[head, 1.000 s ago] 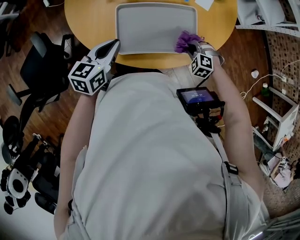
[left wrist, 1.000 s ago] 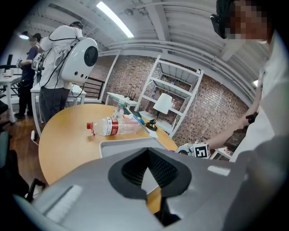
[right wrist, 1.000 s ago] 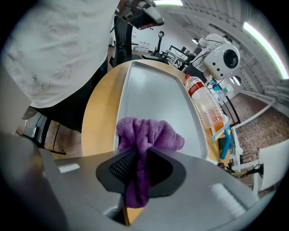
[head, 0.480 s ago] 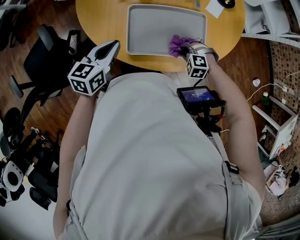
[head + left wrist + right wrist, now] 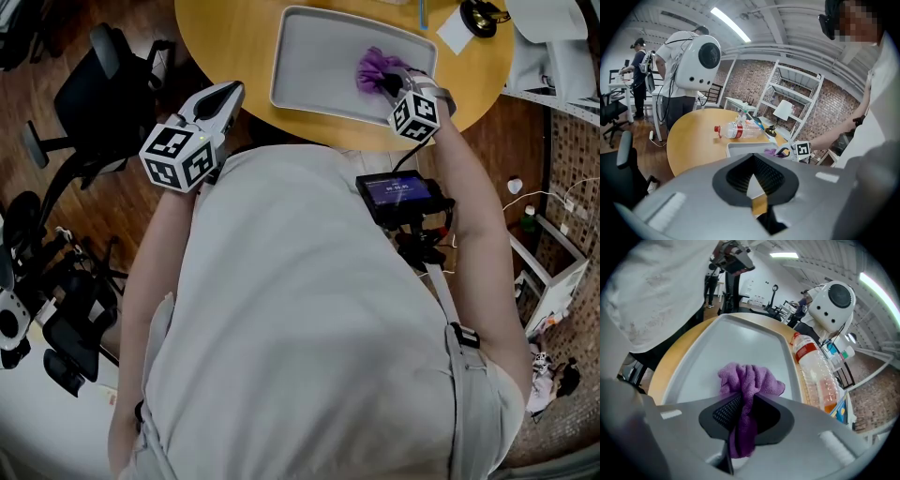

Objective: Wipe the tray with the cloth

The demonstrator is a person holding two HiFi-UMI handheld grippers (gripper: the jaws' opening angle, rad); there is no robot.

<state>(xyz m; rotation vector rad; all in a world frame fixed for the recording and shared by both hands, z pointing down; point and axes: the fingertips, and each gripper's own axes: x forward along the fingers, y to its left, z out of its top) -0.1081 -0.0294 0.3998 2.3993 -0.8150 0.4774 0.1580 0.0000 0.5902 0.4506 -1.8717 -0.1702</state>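
Wooden desk [image 5: 225, 37] bears grey tray [image 5: 319, 56]; our right tool [image 5: 389, 82] pinches purple cloth [image 5: 375, 67] on tray; our left tool [image 5: 228, 91] pressed together, empty.

Head view looks steeply down — both gripper views face the tray [image 5: 314, 56].

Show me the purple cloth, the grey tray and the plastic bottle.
purple cloth [image 5: 750, 380], right gripper view, on its bunched folds.
grey tray [image 5: 319, 56], head view, on its bare floor.
plastic bottle [image 5: 745, 131], left gripper view, on its clear body beside the red label.
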